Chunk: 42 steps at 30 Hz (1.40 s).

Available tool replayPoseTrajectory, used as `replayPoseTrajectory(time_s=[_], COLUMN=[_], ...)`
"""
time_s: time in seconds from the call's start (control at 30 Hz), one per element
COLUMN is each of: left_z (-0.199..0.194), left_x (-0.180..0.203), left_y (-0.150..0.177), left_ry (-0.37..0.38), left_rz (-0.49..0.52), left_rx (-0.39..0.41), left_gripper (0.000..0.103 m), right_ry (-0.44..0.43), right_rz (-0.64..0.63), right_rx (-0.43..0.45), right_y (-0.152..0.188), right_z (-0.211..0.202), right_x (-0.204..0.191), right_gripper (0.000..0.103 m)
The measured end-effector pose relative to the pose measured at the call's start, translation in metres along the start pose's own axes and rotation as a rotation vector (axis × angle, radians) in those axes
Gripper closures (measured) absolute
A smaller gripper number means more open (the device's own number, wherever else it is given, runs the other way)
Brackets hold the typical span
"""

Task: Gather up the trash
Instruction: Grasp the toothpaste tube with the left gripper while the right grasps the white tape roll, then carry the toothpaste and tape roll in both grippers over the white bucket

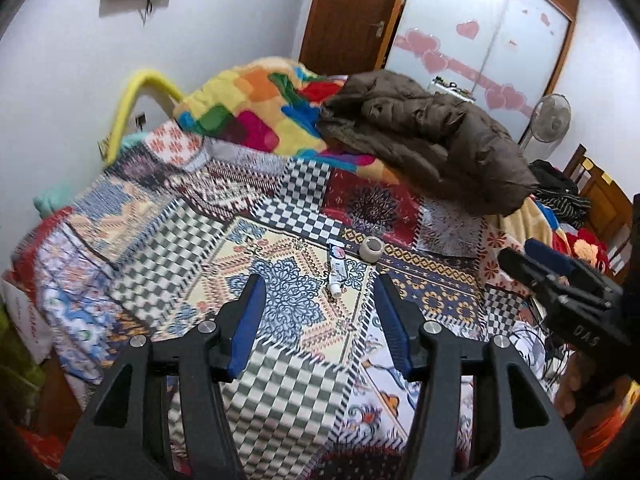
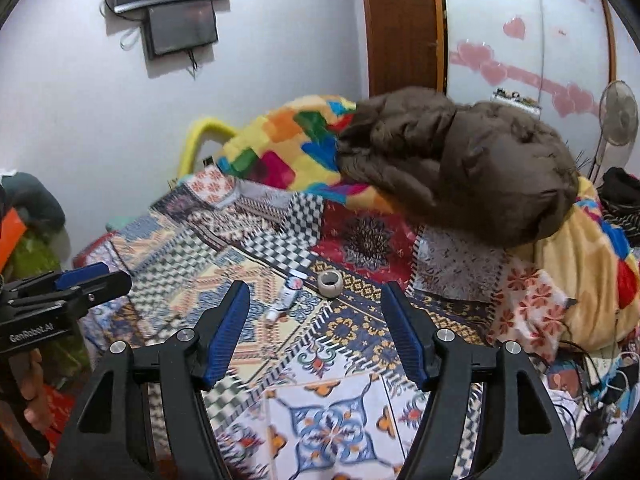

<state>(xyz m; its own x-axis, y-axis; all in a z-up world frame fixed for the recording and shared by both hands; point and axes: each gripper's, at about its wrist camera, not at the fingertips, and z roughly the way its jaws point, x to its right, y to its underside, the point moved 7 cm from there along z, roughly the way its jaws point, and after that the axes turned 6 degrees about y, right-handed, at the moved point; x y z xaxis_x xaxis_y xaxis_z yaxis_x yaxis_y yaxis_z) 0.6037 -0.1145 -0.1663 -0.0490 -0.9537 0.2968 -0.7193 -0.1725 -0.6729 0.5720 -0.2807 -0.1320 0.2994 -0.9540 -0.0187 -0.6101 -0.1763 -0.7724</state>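
A white squeezed tube (image 1: 336,266) lies on the patterned bedspread (image 1: 160,240), with a used tape roll (image 1: 371,249) just to its right. Both show in the right wrist view too: the tube (image 2: 286,294) and the roll (image 2: 330,283). My left gripper (image 1: 320,284) is open and empty, hovering above the bed with the tube just beyond its fingertips. My right gripper (image 2: 316,290) is open and empty, the two items between and beyond its fingertips. Each gripper shows in the other's view, the right (image 1: 532,256) and the left (image 2: 104,276).
A brown jacket (image 1: 432,136) lies over a multicoloured blanket (image 1: 256,108) at the back of the bed. Cables and clutter (image 2: 592,384) sit at the bed's right edge. A fan (image 1: 552,118), a wooden chair (image 1: 600,192) and a door (image 1: 348,12) stand behind.
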Motion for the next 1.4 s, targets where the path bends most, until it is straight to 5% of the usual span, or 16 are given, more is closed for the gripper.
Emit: replayPoseTrajectory(time_s=[0.33,0.6,0.67,0.8,1.13,1.3,1.4], left_z=[0.111,0.158,0.166,0.181,0.216,0.227,0.229], left_x=[-0.041,-0.052,-0.048,-0.038,-0.002,0.007,0.012], left_y=[0.008,0.012,0.013,0.016,0.032,0.037,0.039], left_ry=[-0.041,-0.034,-0.023,-0.003,0.006,0.002,-0.017], left_rz=[-0.042,-0.040,-0.027,-0.006,0.095,0.115,0.139], left_rx=[-0.107,-0.152,-0.159,-0.179,-0.242,-0.260,-0.252], left_gripper=[0.048,0.048,0.048,0.048,0.049,0.071,0.076], right_ry=[-0.005,-0.070,-0.077,-0.057,-0.061,-0.053,-0.047], right_rz=[-0.006,0.056,0.041,-0.007,0.062,0.054,0.045], right_rx=[-0.132,-0.252,-0.256,-0.277,-0.251,-0.223,-0.214], right_y=[0.019,0.029,0.029,0.030,0.026,0.029,0.031], right_z=[0.124,0.196,0.203,0.213,0.198,0.174,0.165], right_x=[0.005,0.009,0.008,0.006,0.021,0.034,0.036], right_gripper=[0.039,0.039,0.043,0.067,0.069,0.068,0.068])
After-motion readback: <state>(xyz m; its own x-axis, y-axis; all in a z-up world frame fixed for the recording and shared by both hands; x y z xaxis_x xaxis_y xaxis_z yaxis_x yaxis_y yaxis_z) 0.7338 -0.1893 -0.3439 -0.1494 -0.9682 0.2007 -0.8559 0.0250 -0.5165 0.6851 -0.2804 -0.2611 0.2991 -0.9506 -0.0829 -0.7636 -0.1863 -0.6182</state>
